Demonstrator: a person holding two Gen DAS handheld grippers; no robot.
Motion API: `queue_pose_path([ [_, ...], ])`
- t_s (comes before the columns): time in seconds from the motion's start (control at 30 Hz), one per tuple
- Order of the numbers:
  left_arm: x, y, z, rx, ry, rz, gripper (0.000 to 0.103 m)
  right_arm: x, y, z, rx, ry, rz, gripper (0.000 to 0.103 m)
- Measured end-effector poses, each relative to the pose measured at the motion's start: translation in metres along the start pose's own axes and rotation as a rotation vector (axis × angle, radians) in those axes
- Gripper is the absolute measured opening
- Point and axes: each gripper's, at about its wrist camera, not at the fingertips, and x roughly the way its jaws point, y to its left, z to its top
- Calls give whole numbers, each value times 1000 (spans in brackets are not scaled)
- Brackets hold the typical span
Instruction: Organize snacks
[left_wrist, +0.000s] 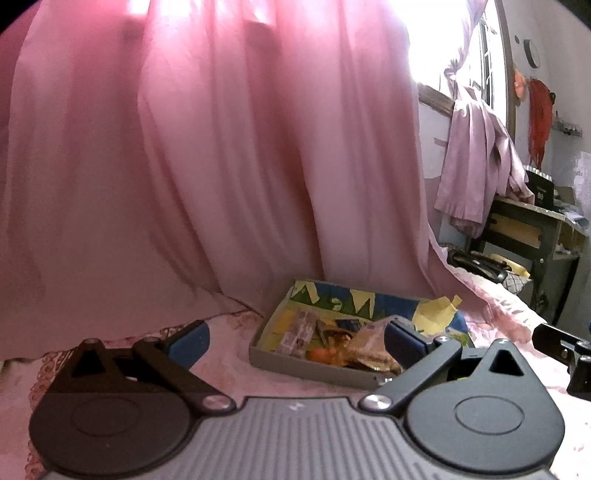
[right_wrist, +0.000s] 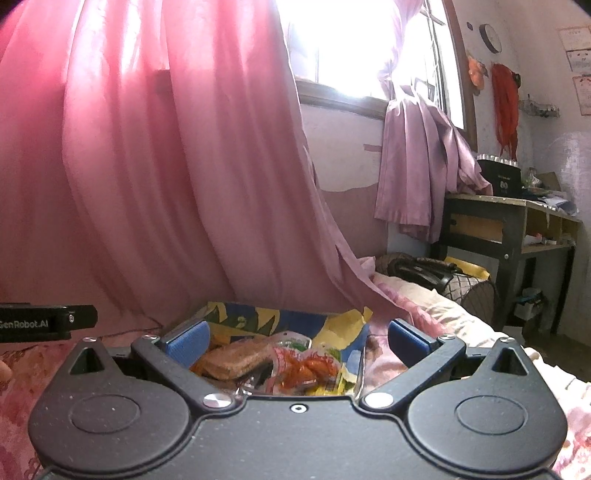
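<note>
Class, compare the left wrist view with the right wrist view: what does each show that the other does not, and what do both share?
Only the left wrist view shows the shallow grey cardboard tray's outer wall on the pink bedspread.

Only the right wrist view shows the brown sandwich-like packet and the paper certificates on the wall.

Both show snack packets in the tray, the pink curtain, the round wall clock, and open grippers, left and right.

1. We saw a pink curtain (right_wrist: 147, 166) hanging across most of the wall.
2. We saw a window (right_wrist: 362, 48) blazing with daylight beside it, a lilac drape (right_wrist: 417, 158) knotted there.
3. We noted a dark desk (right_wrist: 517, 225) at the right.
4. We spotted a round clock (right_wrist: 490, 37) on the pale wall (right_wrist: 546, 155).
</note>
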Motion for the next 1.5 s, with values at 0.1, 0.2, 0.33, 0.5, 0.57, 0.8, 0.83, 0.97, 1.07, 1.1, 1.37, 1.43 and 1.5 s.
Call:
queue_pose_path([
  [0.1, -8, 0, -6, 4, 13, 7, 103, -10, 1, -5, -4, 12, 2, 102],
  [0.2, -17, 1, -11, 1, 20, 10, 103, -20, 0, -8, 1, 22, 6, 102],
  [0.33, -27, 3, -17, 4, 32, 22, 103, -30, -1, -12, 25, 41, 12, 102],
  [0.5, -40, 7, -26, 6, 53, 32, 103, -41, -3, -17, 53, 62, 20, 102],
  [0.57, -45, 8, -29, 11, 58, 36, 103, -45, -3, -18, 56, 66, 23, 102],
  [0.8, -57, 5, -41, 50, 97, 37, 103, -57, 0, -23, 64, 89, 37, 102],
  [0.83, -59, 4, -42, 56, 103, 42, 103, -58, 0, -25, 68, 96, 39, 102],
  [0.97, -63, 5, -47, 58, 128, 61, 103, -61, 1, -30, 91, 138, 43, 102],
  [1.07, -65, 7, -49, 49, 154, 74, 103, -60, 1, -34, 114, 173, 45, 102],
  [1.1, -65, 7, -51, 48, 164, 79, 103, -60, 0, -36, 123, 186, 46, 102],
  [1.37, -69, 3, -58, 81, 209, 87, 103, -60, 4, -44, 133, 257, 49, 102],
  [1.43, -70, 4, -59, 77, 213, 89, 103, -60, 5, -45, 131, 265, 47, 102],
  [1.5, -71, 5, -59, 69, 221, 92, 103, -61, 7, -46, 127, 275, 49, 102],
])
